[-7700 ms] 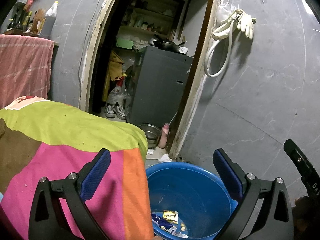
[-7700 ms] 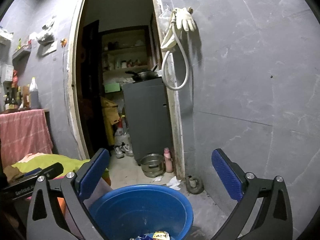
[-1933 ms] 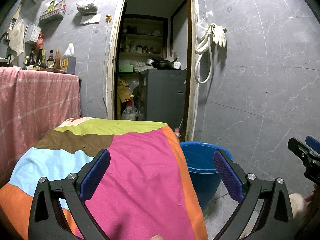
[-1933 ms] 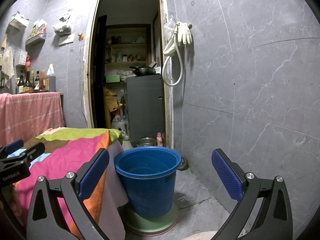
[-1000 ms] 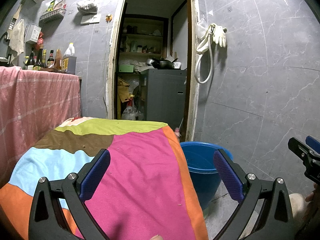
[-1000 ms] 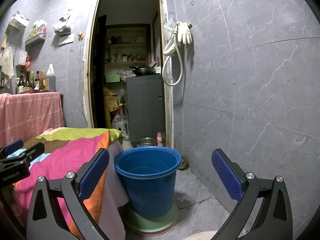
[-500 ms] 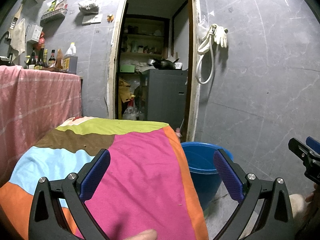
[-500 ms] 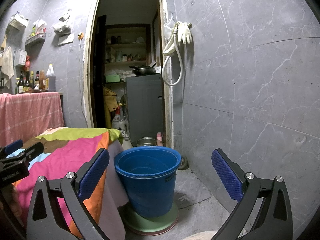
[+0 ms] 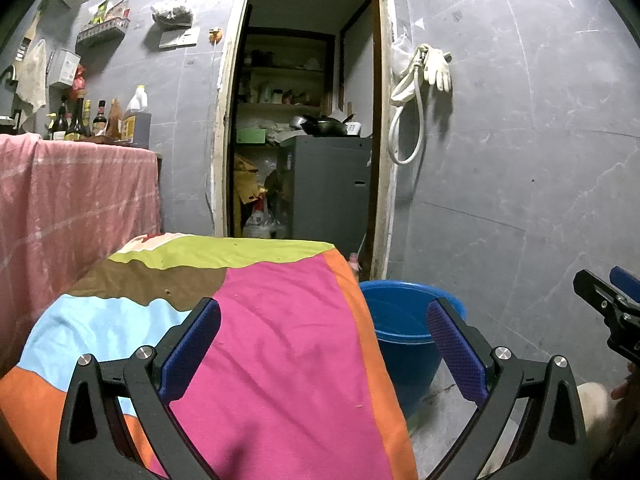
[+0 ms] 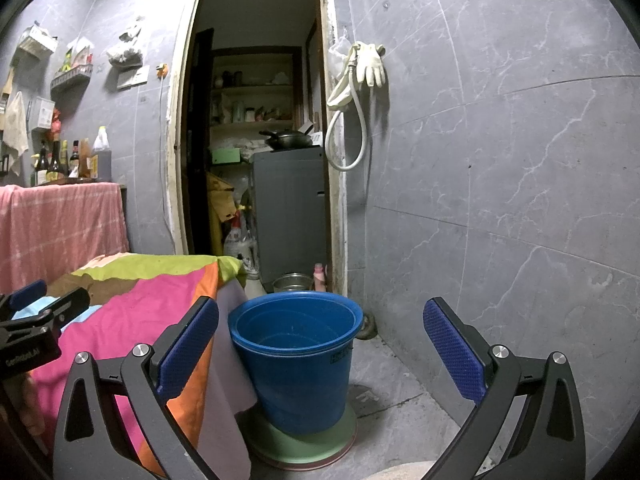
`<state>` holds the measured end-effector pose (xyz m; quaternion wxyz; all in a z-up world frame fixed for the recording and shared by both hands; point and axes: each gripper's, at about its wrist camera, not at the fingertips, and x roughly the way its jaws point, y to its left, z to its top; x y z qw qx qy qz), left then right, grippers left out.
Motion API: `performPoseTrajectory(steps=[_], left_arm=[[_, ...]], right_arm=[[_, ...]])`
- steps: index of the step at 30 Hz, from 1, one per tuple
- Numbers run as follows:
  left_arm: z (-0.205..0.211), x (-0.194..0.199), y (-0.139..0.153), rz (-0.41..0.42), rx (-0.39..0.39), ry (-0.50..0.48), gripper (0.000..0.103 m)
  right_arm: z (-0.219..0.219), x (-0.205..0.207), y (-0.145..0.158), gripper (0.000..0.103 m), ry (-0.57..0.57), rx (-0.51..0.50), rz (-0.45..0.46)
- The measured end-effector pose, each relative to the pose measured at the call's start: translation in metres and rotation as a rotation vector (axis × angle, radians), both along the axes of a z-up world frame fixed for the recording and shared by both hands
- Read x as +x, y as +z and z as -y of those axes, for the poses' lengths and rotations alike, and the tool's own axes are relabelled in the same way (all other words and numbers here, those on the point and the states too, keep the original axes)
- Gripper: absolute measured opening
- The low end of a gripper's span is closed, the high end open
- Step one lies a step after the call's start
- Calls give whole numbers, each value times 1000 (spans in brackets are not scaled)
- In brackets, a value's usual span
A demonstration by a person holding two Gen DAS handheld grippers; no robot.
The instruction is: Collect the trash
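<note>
Both the left gripper [image 9: 323,340] and right gripper [image 10: 321,340] gape wide; blue bucket's [image 10: 298,364] contents hidden

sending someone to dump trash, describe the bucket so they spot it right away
Find the dark doorway in the grey tiled wall. On the floor before its right post, beside the colourful cloth-covered table, stands the blue bucket. It is the only blue tub, on a green round base.

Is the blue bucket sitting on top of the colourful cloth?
No, the bucket stands on a green disc on the floor, beside the cloth.
</note>
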<state>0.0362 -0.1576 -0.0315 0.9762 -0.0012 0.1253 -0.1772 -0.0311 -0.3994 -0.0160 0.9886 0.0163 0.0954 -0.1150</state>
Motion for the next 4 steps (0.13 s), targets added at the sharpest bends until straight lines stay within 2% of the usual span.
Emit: performPoseTrajectory(steps=[4], left_arm=[[-1,1,1,-3,0,-3,101]], right_arm=[[0,0,0,103,-1,2,1]])
